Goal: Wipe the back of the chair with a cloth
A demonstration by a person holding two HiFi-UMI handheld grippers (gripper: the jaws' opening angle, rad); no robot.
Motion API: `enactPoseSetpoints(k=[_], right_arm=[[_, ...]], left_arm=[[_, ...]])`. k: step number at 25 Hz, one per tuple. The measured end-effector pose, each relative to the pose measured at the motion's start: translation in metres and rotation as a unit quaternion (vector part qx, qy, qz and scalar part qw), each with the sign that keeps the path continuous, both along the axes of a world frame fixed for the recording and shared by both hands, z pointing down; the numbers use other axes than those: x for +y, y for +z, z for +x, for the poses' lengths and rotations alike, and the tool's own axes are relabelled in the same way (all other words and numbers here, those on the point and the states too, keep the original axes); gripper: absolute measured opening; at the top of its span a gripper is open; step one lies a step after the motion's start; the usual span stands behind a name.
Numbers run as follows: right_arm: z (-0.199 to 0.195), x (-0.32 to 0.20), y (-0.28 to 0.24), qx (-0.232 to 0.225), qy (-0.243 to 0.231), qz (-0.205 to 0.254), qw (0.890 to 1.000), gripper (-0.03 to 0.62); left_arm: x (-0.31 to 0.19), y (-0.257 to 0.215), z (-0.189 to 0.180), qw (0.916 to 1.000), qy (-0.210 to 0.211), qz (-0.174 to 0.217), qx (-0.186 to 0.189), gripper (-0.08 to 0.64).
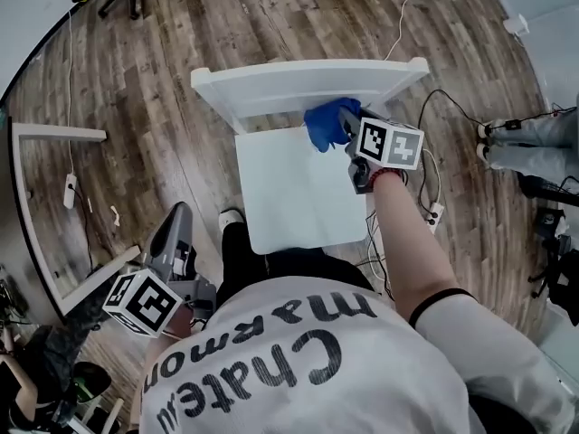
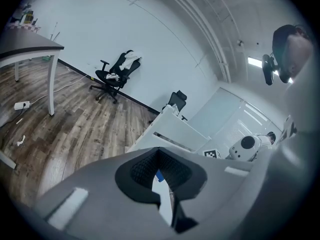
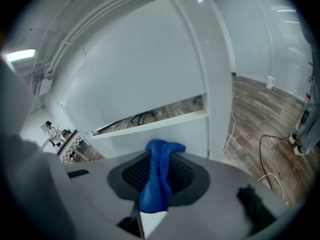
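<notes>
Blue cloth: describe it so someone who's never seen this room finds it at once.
Find the white chair on the wood floor. Just under its backrest, above the seat, the right claw pinches a crumpled cloth. It is the only bright blue thing against all that white.

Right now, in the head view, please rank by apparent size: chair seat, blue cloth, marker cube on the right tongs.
1. Chair seat, clearly largest.
2-3. Blue cloth and the marker cube look alike; the right tongs hide part of the cloth, so I leave them unranked.
</notes>
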State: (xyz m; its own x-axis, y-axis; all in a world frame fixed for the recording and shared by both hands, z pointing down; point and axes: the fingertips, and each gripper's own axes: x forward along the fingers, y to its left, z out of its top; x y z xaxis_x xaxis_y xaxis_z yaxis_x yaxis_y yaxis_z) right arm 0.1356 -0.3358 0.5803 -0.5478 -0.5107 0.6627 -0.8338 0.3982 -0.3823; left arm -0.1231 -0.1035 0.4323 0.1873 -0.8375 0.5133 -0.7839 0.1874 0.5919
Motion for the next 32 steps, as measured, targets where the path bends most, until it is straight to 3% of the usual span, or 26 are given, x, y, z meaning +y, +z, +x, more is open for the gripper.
enactPoseSetpoints(k=[8, 15, 20, 26, 32], right_arm=[[0.055, -0.015, 0.005, -0.036, 0.069, -0.002, 0.997, 0.089], [0.073, -0.017, 0.005, -0.033, 0.07, 0.012, 0.997, 0.091], [0.109, -0.014, -0.007, -0.033, 0.132, 0.026, 0.99, 0.089], [0.129, 0.005, -0.068, -0.054, 0.176, 0.091, 0.979, 0.089], [0.101, 0.045, -0.176, -0.09, 0.159, 0.202, 0.962, 0.087]], left_arm=[[-0.015, 0.003, 0.03, 0.9996, 0.02, -0.014, -0.01, 0.008], [-0.019, 0.006, 0.047, 0.9979, 0.053, -0.025, -0.029, 0.008], [-0.026, 0.004, 0.054, 0.9974, 0.068, -0.012, -0.023, 0.008], [-0.012, -0.015, 0.036, 0.9972, 0.068, 0.024, -0.017, 0.008], [0.012, -0.057, -0.001, 0.9924, 0.077, 0.095, -0.015, 0.008]])
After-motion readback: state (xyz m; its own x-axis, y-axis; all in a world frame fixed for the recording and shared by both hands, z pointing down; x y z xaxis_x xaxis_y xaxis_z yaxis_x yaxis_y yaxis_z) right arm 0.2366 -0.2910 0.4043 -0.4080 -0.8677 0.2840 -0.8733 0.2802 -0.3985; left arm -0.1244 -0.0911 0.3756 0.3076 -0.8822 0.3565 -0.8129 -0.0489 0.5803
